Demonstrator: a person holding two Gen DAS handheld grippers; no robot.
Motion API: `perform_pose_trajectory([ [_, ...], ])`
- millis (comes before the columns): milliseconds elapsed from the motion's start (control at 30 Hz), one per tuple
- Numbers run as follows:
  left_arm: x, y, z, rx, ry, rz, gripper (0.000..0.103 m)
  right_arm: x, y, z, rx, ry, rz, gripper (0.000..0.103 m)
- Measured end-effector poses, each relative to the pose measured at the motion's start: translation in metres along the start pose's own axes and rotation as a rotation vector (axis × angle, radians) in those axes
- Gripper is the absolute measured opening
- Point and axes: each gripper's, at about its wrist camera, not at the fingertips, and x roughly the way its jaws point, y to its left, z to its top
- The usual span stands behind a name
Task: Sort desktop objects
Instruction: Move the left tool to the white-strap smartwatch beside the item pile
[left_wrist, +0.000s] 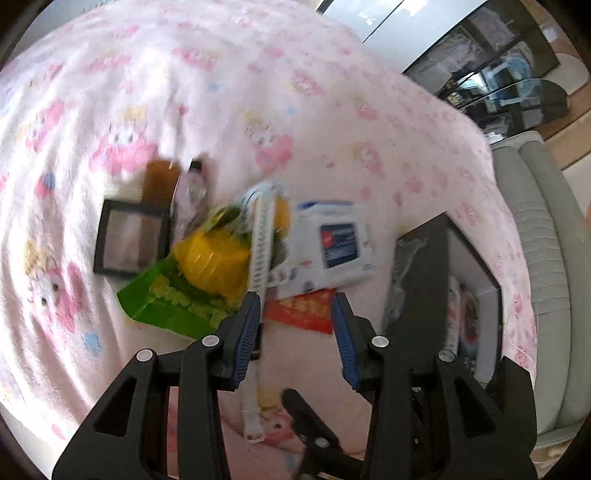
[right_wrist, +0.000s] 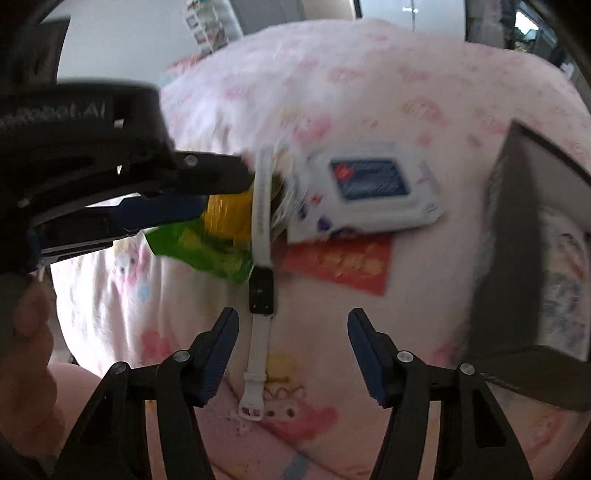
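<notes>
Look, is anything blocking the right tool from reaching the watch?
Nothing visible does. The right tool hangs open above the white-strapped watch, which lies bare on the pink blanket. The left tool is off by the green packet.

Both grippers are black plastic: the left gripper (left_wrist: 295, 306) and right gripper (right_wrist: 293, 325) have blue ribbed pads (left_wrist: 245, 339), silver screws (left_wrist: 209, 340) and triangular cut-outs.

The black body of the left gripper (right_wrist: 221, 177), reaching in at the left of the right wrist view, carries pale lettering that seems to end in ".AI"; blur hides the rest. Print on the wipes pack (right_wrist: 373, 184) and red packet (right_wrist: 343, 262) ahead of the fingers is unreadable.
</notes>
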Motion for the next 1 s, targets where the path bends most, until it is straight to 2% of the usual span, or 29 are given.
perform_pose_trajectory([
  [100,0.02,0.021,0.001,-0.072,0.073,-0.023,0.039,0.025,0.002,0.002,-0.002,0.041,0.003,0.058],
  [300,0.03,0.032,0.007,-0.134,0.079,-0.033,0.038,0.061,-0.007,0.001,0.018,0.09,0.016,0.058],
  [367,0.036,0.032,0.008,-0.14,0.098,-0.054,0.038,0.062,-0.01,-0.002,0.005,0.081,0.019,0.05],
  [433,0.039,0.03,0.007,-0.131,0.108,-0.051,0.038,0.06,-0.013,-0.004,-0.003,0.075,0.008,0.028],
  [467,0.04,0.029,0.006,-0.126,0.113,-0.048,0.038,0.058,-0.014,-0.005,-0.006,0.072,0.004,0.023],
  [500,0.042,0.028,0.006,-0.121,0.117,-0.045,0.038,0.054,-0.014,-0.006,-0.009,0.065,-0.001,0.013],
  [533,0.042,0.027,0.005,-0.116,0.122,-0.049,0.038,0.047,-0.013,-0.007,-0.013,0.055,-0.006,0.01],
  [633,0.041,0.023,0.002,-0.099,0.13,-0.064,0.038,0.022,-0.006,-0.015,-0.055,-0.005,-0.04,0.008],
  [767,0.042,0.019,0.0,-0.086,0.127,-0.057,0.038,-0.003,-0.022,-0.026,-0.028,-0.038,-0.041,0.008],
  [900,0.047,0.017,-0.003,-0.087,0.153,-0.058,0.038,-0.023,-0.05,-0.04,0.011,-0.05,-0.077,0.008],
  [1000,0.057,0.009,-0.008,-0.064,0.186,-0.044,0.038,-0.027,-0.063,-0.053,0.008,-0.016,-0.087,0.008],
])
